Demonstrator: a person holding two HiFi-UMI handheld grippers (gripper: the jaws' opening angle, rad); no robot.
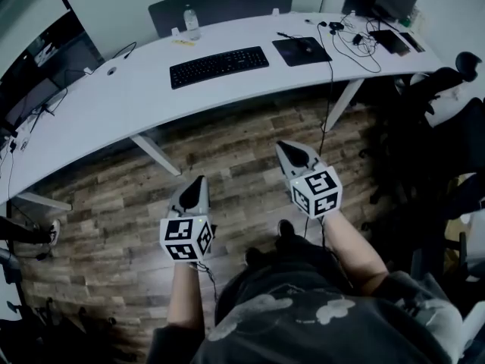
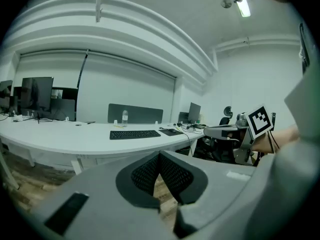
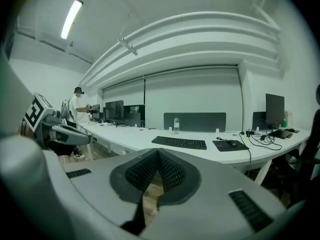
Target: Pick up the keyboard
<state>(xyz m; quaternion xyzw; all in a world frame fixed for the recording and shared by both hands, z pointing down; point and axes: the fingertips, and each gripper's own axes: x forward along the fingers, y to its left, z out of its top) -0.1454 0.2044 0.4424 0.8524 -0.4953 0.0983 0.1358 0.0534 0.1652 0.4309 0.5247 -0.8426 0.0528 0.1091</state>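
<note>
Keyboard point(image 1: 219, 66): flat on desk point(image 1: 114, 105) | bottle point(image 1: 192, 23): upright behind it, contents unclear

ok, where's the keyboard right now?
Head view: keyboard lies on the white desk, upper middle, left of the mouse pad, with the water bottle behind it.

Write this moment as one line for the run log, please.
stage: before reach | keyboard: on white desk, untouched | left gripper: shut, empty | right gripper: shut, empty
</note>
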